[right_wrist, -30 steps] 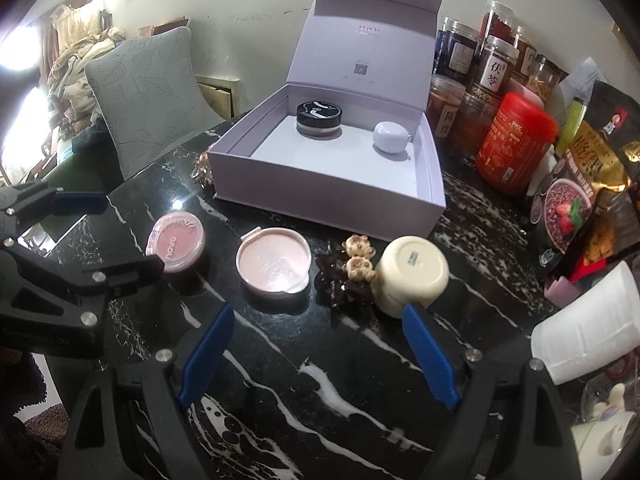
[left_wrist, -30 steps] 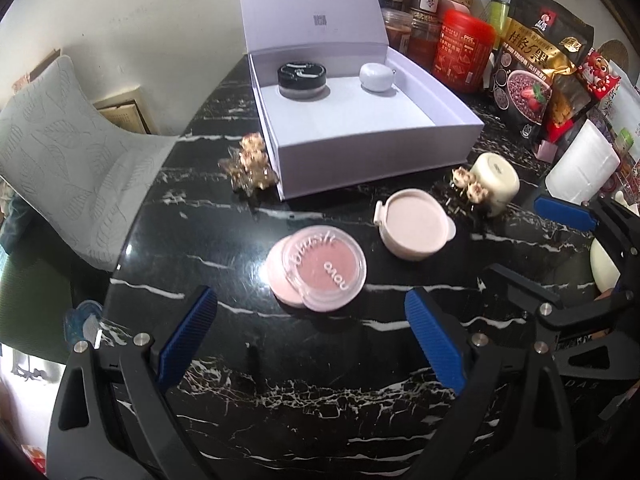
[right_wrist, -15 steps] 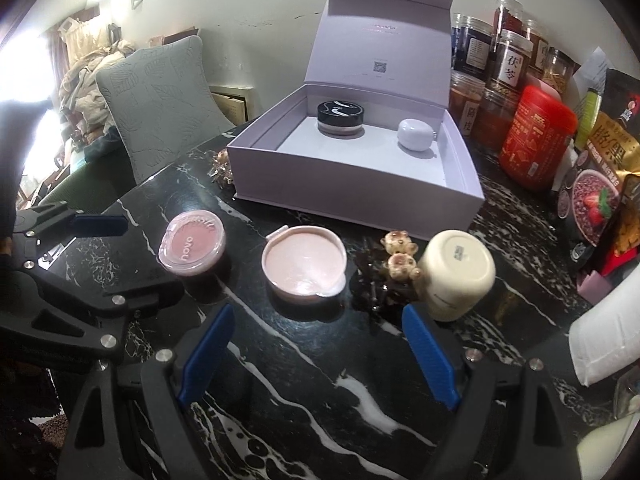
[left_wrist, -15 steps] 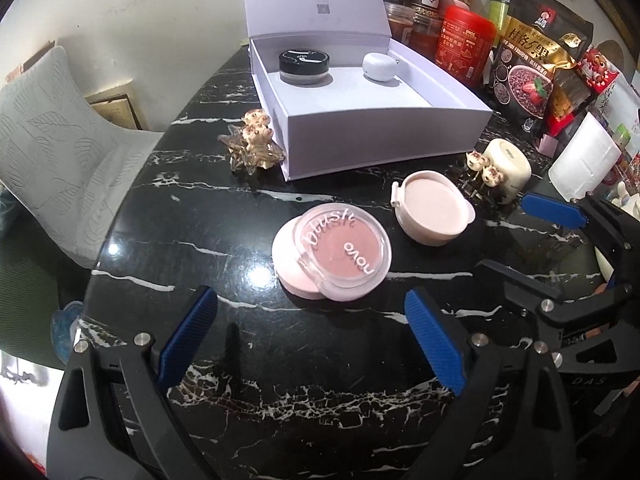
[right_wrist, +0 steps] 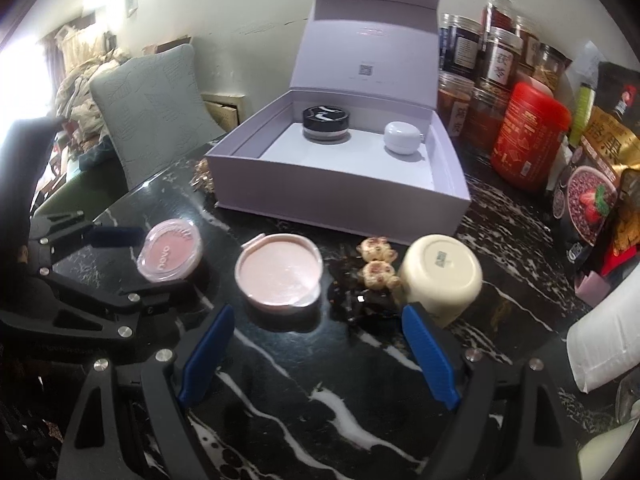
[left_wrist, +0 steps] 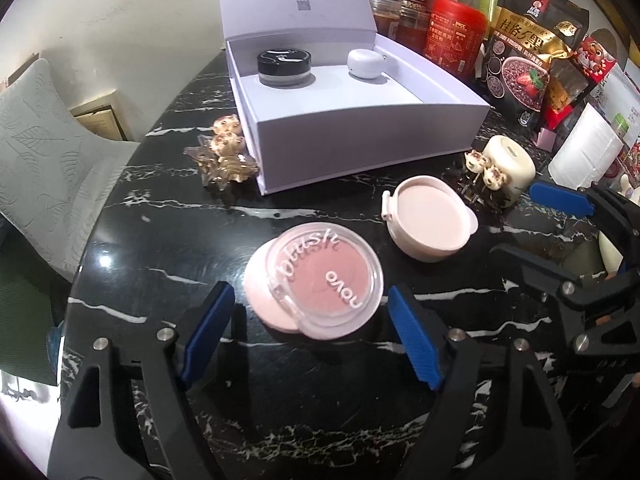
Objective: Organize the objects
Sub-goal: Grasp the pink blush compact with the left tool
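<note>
- The left gripper (left_wrist: 310, 332) is standing over the black marble table (left_wrist: 160, 248), its blue pads (left_wrist: 206, 332) flanking the blush compact (left_wrist: 316, 280); the jaws have just been closing in, yet both pads are sitting clear of the compact's rim.
- The blush compact is lying flat, between and just ahead of those fingertips.
- The right gripper (right_wrist: 316, 354) is standing with its jaws wide and nothing between them.
- The pale pink compact (right_wrist: 280, 276) is resting just ahead of it, left of centre.
- The cream jar (right_wrist: 440, 278) is lying on its side ahead of the right fingertip, with the flower hair clip (right_wrist: 376, 270) beside it.
- The open white box (right_wrist: 348, 172) is sitting farther ahead, holding a black-lidded jar (right_wrist: 325, 122) and a small white case (right_wrist: 402, 138).
</note>
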The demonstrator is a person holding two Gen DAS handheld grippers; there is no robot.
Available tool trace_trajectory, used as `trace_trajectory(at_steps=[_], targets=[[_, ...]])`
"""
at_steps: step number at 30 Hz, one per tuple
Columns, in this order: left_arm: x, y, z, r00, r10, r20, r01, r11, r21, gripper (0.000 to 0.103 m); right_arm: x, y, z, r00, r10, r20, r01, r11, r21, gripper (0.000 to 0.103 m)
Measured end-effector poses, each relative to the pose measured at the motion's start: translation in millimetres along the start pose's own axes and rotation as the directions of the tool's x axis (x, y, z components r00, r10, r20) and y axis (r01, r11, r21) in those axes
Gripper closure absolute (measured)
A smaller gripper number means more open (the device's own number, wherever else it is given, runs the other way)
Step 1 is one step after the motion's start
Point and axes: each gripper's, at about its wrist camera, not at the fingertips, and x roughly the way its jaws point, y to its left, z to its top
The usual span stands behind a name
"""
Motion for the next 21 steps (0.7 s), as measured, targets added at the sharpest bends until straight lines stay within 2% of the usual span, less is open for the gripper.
trace_trajectory(at_steps=[4,10,11,19,21], targets=[[5,-4,1,1.000,0.011,-0.004,-0.011,1.000,0.013,0.031,1,-7,-1,1.000,-0.004,0.004,0.004,1.000,0.025,0.016],[4,-1,3,1.000,0.012,0.009,-0.012,1.000,-0.002,0.045,-1,-17,0,1.000,-0.019,0.020,0.018,0.999,0.051,0.016],[4,0,3,1.000,0.013,0.009,-0.013,1.000,-0.006,0.050,-1,-19,0,1.000,-0.018,0.021,0.017,0.998,0.054,0.016],[-9,5,4,1.000,0.000,0.030,0.000,1.000,-0.002,0.052,0,-13,-1,1.000,0.004,0.025,-0.006,0.999,0.045,0.016],[-13,8,3,0.999,-0.001,0.038,0.002,1.000,-0.009,0.057,0,-10,-1,1.000,0.020,0.025,-0.021,0.999,0.043,0.016]])
